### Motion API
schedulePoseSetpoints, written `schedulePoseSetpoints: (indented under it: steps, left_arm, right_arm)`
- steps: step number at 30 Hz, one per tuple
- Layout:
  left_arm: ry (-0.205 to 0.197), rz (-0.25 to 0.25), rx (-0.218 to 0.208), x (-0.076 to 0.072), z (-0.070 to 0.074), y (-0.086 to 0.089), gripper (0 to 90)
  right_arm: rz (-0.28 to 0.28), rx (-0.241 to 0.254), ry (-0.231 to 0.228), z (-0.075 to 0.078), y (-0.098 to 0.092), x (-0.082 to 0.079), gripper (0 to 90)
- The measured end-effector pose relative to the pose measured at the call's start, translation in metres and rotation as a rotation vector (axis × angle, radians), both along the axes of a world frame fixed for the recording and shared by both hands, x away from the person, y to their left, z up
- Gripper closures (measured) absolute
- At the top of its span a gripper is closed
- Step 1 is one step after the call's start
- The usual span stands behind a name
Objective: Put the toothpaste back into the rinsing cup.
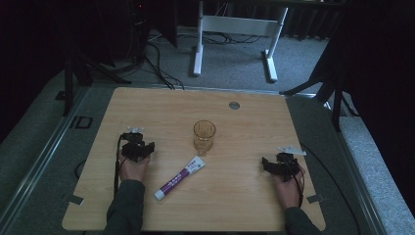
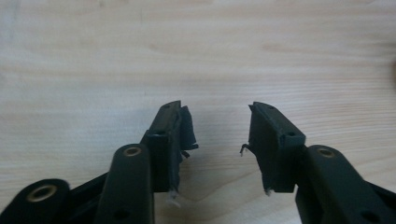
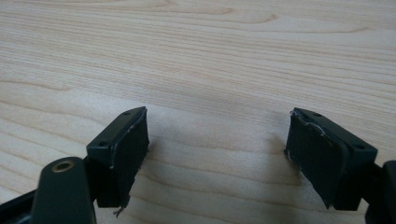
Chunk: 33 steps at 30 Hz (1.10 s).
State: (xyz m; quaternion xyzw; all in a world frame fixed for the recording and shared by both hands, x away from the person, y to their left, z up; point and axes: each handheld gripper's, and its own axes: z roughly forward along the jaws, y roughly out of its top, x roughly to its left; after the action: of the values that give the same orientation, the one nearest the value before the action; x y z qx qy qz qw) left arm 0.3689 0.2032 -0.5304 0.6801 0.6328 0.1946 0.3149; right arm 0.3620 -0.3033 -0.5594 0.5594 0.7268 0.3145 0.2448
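A clear amber glass [image 1: 204, 137] stands upright near the middle of the wooden table [image 1: 171, 107]. Just in front of it lies a white and purple toothpaste tube [image 1: 179, 177], cap end toward the person. My left gripper [image 1: 138, 146] rests on the table left of the glass and tube, apart from both. In the left gripper view it [image 2: 217, 125] is open over bare wood. My right gripper [image 1: 275, 165] rests at the right side of the table. In the right gripper view it [image 3: 217, 135] is open wide, nothing between its pads [image 3: 128, 149].
A round grey grommet [image 1: 234, 105] sits in the table's far edge. Beyond the table stand a white desk frame [image 1: 235, 34], dark tripod legs [image 1: 73, 68] and floor cables [image 1: 156, 58]. A hand holds each gripper near the front corners.
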Motion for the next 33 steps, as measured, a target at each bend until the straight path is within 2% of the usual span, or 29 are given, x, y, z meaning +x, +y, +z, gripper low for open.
schedulePoseSetpoints:
  steps: [1,5,8,14,16,24,25,26,33]
  left_arm:
    - [-0.023,-0.022,0.0,-0.005,0.005,0.001,53.6]
    - [-0.08,-0.044,0.009,-0.013,0.012,0.003,52.0]
    - [-0.12,-0.069,0.064,-0.018,0.015,0.003,52.2]
    - [-0.112,-0.071,0.095,-0.023,0.021,0.002,52.4]
    - [-0.103,-0.069,0.132,-0.025,0.024,0.002,51.3]
    - [-0.092,-0.081,0.111,-0.03,0.031,0.002,52.5]
    - [-0.081,-0.105,0.138,-0.034,0.036,-0.001,52.5]
    - [-0.077,-0.112,0.142,-0.035,0.037,-0.003,52.5]
    - [-0.062,-0.161,0.118,-0.041,0.048,-0.012,51.3]
  right_arm:
    - [0.0,-0.001,0.0,0.0,0.0,0.0,20.8]
    - [0.001,-0.002,0.0,0.0,0.0,0.0,20.8]
    - [0.001,-0.002,0.0,0.0,0.0,0.0,20.8]
    - [0.001,-0.001,0.0,0.0,0.0,0.0,20.8]
    - [0.001,-0.002,0.0,0.0,0.0,0.0,20.8]
    - [0.001,-0.002,0.0,0.0,0.0,0.0,20.8]
    - [0.001,-0.001,0.0,0.0,0.0,0.0,20.8]
    - [0.001,-0.001,0.0,0.0,0.0,0.0,20.8]
    - [0.0,-0.001,0.001,0.0,0.0,0.0,20.8]
